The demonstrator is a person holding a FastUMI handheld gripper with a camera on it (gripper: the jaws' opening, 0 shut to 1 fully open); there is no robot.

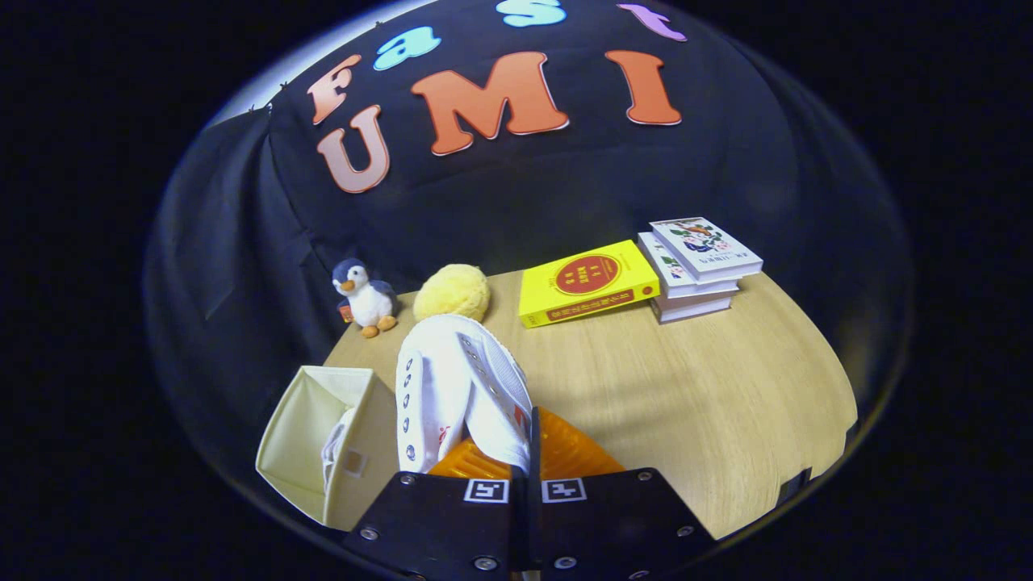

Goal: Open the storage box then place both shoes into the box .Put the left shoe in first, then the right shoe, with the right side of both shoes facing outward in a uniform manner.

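My gripper is shut on a white canvas shoe, both fingers pinching its collar edge near the heel. The shoe hangs above the wooden table with its toe pointing away from me and its orange sole showing on the right under the fingers. Just left of the shoe stands the cream fabric storage box, open at the top. Inside it lies another white shoe, partly hidden by the box wall.
At the table's far edge stand a plush penguin and a yellow fluffy ball. A yellow book and a stack of white books lie at the far right. Bare tabletop spreads to the right of the fingers.
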